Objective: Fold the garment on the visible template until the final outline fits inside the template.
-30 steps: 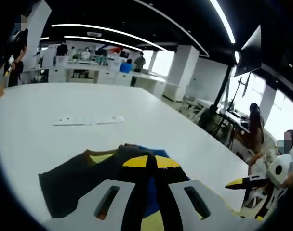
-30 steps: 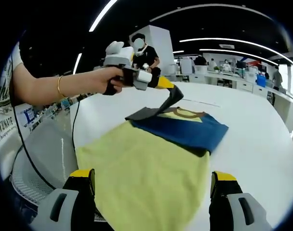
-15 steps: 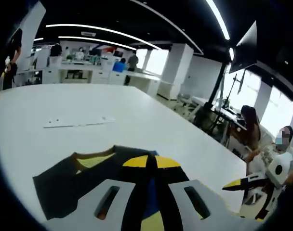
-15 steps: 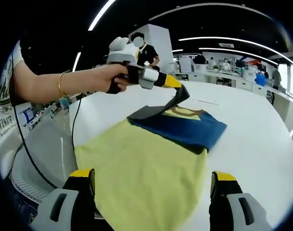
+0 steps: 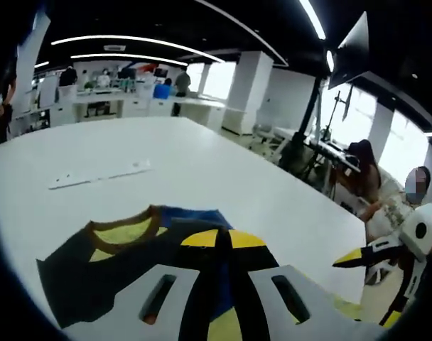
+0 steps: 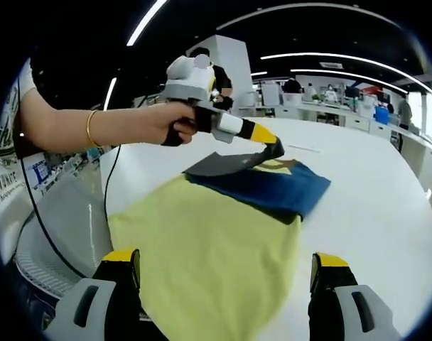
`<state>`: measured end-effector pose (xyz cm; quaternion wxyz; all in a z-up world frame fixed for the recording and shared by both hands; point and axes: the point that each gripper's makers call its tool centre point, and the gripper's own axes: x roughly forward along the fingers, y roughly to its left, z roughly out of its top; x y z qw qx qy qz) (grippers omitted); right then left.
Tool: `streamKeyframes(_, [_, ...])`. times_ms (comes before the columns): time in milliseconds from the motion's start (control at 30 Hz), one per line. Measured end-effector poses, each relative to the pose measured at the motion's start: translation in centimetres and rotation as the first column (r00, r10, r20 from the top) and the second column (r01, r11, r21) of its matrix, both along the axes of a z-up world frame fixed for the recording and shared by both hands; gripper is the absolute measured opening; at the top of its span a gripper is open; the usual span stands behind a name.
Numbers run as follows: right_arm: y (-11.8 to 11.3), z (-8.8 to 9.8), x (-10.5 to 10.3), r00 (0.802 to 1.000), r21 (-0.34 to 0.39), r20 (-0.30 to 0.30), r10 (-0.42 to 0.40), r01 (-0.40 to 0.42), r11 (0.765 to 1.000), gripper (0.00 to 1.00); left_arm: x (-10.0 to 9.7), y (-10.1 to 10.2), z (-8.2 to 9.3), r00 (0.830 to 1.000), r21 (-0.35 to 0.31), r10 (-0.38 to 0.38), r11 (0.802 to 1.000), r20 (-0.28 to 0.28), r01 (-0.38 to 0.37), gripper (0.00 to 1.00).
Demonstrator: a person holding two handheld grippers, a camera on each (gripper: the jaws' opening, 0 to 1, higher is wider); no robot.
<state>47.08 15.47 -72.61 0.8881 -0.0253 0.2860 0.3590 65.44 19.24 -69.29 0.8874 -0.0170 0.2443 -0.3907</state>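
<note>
Left gripper view
- Left gripper [image 5: 223, 238]: jaws are seen pressed together on a dark fold of the garment [image 5: 116, 263], yellow tips side by side (no gap visible between them).
- Garment: dark fabric with a yellow-trimmed neckline is spread on the white table [image 5: 166, 177] just ahead of the jaws; a blue part shows beside the tips.
- Right gripper [image 5: 376, 256]: seen at the right edge, yellow-tipped, held apart from the garment.
- Background: a white strip [image 5: 99, 174] is seen lying farther out on the table; seated people are visible at the right.

Right gripper view
- Right gripper [image 6: 227, 266]: jaws are spread wide, nothing between them (yellow pads at either side of the lower frame).
- Garment [image 6: 223, 234]: a large yellow panel is laid on the table [image 6: 372, 192] directly ahead of the jaws, with a blue section folded over its far end.
- Left gripper [image 6: 273, 145]: held in a person's hand [image 6: 163, 124], tips clamped on a dark flap of the garment lifted slightly above the blue section.
- Template: cannot be made out under the fabric.
- Wrist: a gold bangle [image 6: 88, 128] is worn.
</note>
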Motion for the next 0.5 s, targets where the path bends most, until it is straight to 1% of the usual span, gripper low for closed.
streamKeyframes(200, [-0.4, -0.2, 0.0, 1.0, 0.0, -0.008, -0.012, 0.012, 1.0, 0.99, -0.7, -0.6, -2.4, 0.999, 0.029, -0.021, 0.999, -0.037, 0.022, 0.01])
streamKeyframes(367, [-0.5, -0.5, 0.0, 1.0, -0.003, -0.011, -0.015, 0.015, 1.0, 0.99, -0.9, -1.2, -3.7, 0.998, 0.037, -0.034, 0.999, -0.06, 0.037, 0.01])
streamKeyframes(500, [-0.4, -0.6, 0.0, 1.0, 0.0, -0.014, -0.016, 0.016, 1.0, 0.99, -1.2, -1.8, -4.6, 0.997, 0.068, -0.054, 0.996, -0.057, 0.058, 0.01])
